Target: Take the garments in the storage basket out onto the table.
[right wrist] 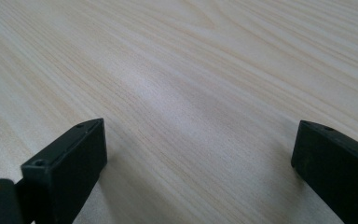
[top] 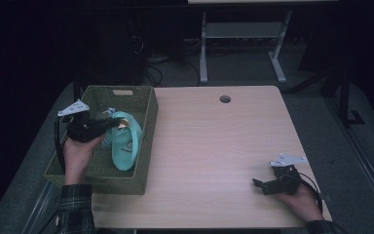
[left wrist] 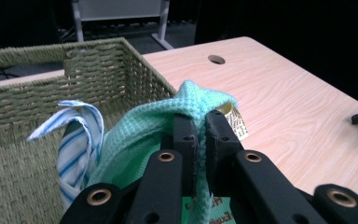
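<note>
Teal cloth (left wrist: 168, 121) pinched tight in left gripper (left wrist: 200, 128) over basket (top: 141, 146); striped cloth (left wrist: 81, 140) might snag, drag out. Right gripper (top: 268, 184) spread wide, idle.

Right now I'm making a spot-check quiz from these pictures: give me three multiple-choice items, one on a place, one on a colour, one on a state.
1. Where is the basket?
A. at the table's left end
B. at the table's right end
C. on the floor

2. What colour is the cloth in the left gripper?
A. red
B. mint green
C. black

3. How do the right gripper's jaws stand?
A. shut on a cloth
B. shut on nothing
C. open over bare table

Key: 1 A, the high view shows it at the left edge. 2 B, the left gripper view shows green weave pinched between the jaws. 3 C, the right gripper view shows them wide apart above wood.
</note>
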The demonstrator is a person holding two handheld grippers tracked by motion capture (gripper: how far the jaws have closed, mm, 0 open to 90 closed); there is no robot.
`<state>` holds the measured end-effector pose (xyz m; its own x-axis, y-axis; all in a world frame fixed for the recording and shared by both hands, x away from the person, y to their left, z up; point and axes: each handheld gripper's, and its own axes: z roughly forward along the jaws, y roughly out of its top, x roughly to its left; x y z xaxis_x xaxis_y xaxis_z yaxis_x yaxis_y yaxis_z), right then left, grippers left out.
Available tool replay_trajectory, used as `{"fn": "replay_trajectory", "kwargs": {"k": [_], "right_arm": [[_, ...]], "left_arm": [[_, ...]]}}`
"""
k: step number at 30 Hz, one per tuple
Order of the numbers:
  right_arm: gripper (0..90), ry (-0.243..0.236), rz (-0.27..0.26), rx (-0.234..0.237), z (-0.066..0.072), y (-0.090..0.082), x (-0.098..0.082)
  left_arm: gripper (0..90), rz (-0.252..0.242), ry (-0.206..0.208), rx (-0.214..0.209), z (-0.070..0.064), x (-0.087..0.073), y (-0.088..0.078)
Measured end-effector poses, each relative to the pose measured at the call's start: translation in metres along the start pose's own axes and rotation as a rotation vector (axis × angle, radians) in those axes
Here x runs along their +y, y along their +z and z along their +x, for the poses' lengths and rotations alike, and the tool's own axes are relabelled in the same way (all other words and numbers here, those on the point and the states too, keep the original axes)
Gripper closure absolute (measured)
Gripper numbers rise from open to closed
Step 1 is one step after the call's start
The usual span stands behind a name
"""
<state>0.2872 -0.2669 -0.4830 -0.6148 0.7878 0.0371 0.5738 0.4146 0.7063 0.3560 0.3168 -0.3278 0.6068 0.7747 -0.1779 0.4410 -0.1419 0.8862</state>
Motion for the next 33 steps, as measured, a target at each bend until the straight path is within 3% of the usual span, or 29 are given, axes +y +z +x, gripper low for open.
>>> {"fn": "replay_trajectory", "kwargs": {"k": [9, 26, 33], "right_arm": [[2.9, 0.002, 0.0, 0.001, 0.0, 0.0, 0.0], [2.9, 0.008, 0.002, -0.001, 0.001, 0.0, 0.0], [2.9, 0.008, 0.002, -0.001, 0.001, 0.0, 0.0]], "left_arm": [[83.8, -0.042, 0.006, -0.013, -0.009, 0.015, -0.007], [83.9, -0.084, 0.074, -0.06, -0.033, 0.064, -0.018], [83.8, -0.097, 0.099, -0.09, -0.046, 0.081, -0.015]]}}
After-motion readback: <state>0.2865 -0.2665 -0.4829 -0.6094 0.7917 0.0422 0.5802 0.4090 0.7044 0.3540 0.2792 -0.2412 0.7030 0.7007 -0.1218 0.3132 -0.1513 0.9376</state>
